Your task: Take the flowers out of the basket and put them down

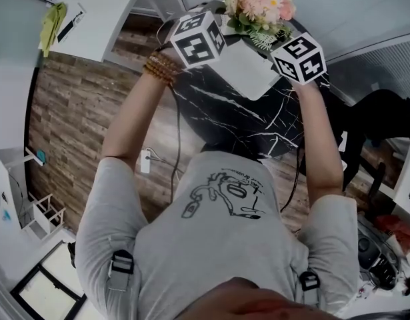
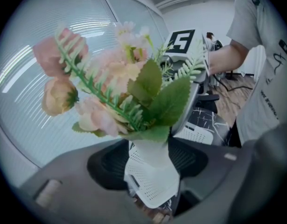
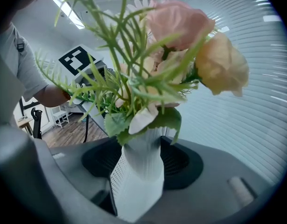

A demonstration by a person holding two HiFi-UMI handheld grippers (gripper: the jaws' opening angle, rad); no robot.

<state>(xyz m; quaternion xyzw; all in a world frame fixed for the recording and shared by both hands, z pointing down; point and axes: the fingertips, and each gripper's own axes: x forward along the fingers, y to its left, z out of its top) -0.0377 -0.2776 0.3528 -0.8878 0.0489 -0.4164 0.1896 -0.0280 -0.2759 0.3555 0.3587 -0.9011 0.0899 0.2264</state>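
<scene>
A bunch of pink and peach artificial flowers (image 1: pixel 257 4) with green leaves stands in a white perforated basket (image 1: pixel 248 69) over the black marble table (image 1: pixel 238 122). My left gripper (image 1: pixel 208 42) and right gripper (image 1: pixel 291 59) flank it, one on each side, marker cubes up. In the left gripper view the basket's white wall (image 2: pixel 150 174) sits pinched between the jaws of the left gripper (image 2: pixel 150 183), with the flowers (image 2: pixel 115 92) right above. The right gripper (image 3: pixel 137 185) likewise clamps the white wall (image 3: pixel 136 171) under the blooms (image 3: pixel 180 27).
A wooden floor (image 1: pixel 78 112) lies left of the table, with a white power strip (image 1: pixel 145 160) and cable on it. A white desk (image 1: pixel 101 19) stands at the back left, a black chair (image 1: pixel 385 119) at the right. Window blinds (image 2: pixel 50 41) run behind the flowers.
</scene>
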